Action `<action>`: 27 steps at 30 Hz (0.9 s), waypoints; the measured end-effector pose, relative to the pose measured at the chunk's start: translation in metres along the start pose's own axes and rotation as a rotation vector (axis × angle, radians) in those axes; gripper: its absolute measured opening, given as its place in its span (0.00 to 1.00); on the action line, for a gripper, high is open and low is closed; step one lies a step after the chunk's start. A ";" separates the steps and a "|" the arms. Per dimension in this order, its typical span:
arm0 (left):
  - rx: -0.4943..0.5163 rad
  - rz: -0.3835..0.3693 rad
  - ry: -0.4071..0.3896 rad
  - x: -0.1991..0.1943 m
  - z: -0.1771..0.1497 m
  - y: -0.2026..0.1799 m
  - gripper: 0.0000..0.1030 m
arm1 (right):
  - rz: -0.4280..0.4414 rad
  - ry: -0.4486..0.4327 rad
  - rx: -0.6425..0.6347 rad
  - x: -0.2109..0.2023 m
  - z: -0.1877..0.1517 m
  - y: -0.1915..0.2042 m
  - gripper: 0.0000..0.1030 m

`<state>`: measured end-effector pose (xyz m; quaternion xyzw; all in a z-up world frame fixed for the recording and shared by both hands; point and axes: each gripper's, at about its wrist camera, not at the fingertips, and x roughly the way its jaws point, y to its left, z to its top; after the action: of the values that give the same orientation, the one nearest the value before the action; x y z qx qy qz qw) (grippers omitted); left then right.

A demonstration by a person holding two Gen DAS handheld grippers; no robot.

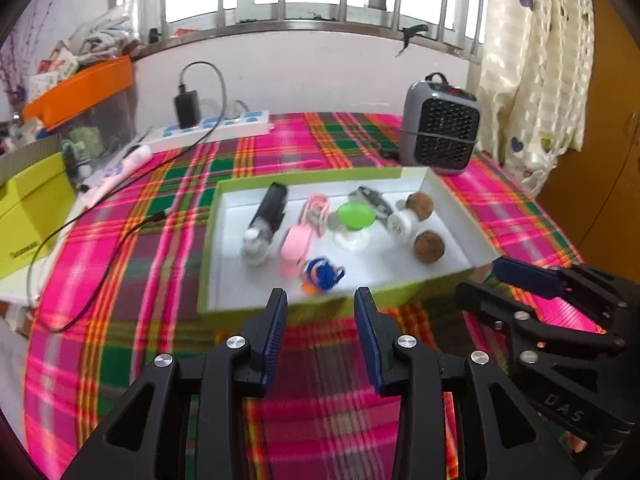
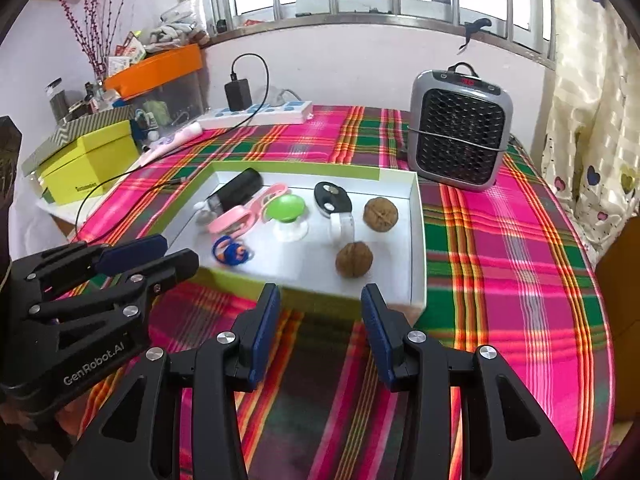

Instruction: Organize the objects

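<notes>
Plaid cloth covered the desk [image 2: 500, 240]; the walnut [image 2: 354, 259] lay in the white tray [image 2: 418, 240], near its front edge. Hard, light, round, likely to roll: best pinched across its middle. Both left tongs [image 1: 321, 308] and right tongs [image 2: 320, 304] hung released, empty

From my left camera the blue-orange toy [image 1: 323, 274] smears with blur; the black bottle [image 2: 236, 191] half hides behind the pink clip [image 2: 248, 212]

Woven plaid tablecloth [image 2: 500, 264] — matt; glossy green plastic cup [image 2: 285, 207]; rough brown walnuts [image 2: 354, 259] — matt card tray [image 2: 418, 240].
</notes>
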<state>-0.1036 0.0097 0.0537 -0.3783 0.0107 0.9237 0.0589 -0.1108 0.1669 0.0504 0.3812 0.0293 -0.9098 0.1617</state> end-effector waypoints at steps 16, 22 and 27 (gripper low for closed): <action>-0.046 0.054 0.081 0.000 -0.055 0.008 0.34 | -0.049 0.084 -0.004 0.003 -0.049 0.006 0.42; -0.061 0.070 0.093 0.002 -0.060 0.006 0.36 | -0.077 0.106 0.008 0.006 -0.054 0.001 0.42; -0.050 0.084 0.100 0.004 -0.061 0.001 0.42 | -0.084 0.105 0.021 0.005 -0.055 -0.002 0.42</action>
<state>-0.0640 0.0047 0.0078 -0.4244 0.0066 0.9054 0.0102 -0.0775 0.1768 0.0079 0.4287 0.0439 -0.8947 0.1175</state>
